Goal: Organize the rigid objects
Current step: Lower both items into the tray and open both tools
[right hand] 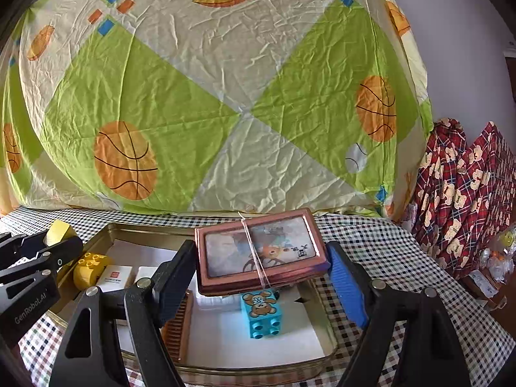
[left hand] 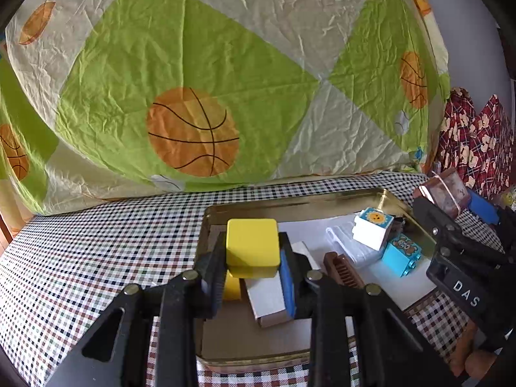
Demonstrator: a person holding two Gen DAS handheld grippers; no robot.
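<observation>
A gold metal tray (left hand: 290, 204) sits on the checked cloth. My left gripper (left hand: 251, 258) is shut on a yellow tin box (left hand: 252, 242) above the tray's left part. My right gripper (right hand: 262, 261) is shut on a pink framed picture tin (right hand: 258, 248) tied with string, above the tray (right hand: 96, 235); it also shows in the left wrist view (left hand: 446, 193). In the tray lie a blue bear brick (right hand: 262, 314), a white sun brick (left hand: 372, 225), a yellow brick (right hand: 90, 267), a brown comb (right hand: 177, 325) and small white boxes (left hand: 269, 300).
A quilt with basketball print (left hand: 193, 96) rises behind the checked cloth (left hand: 80, 258). Red plaid bear fabric (right hand: 464, 193) is piled at the right, with small items (right hand: 496, 258) below it.
</observation>
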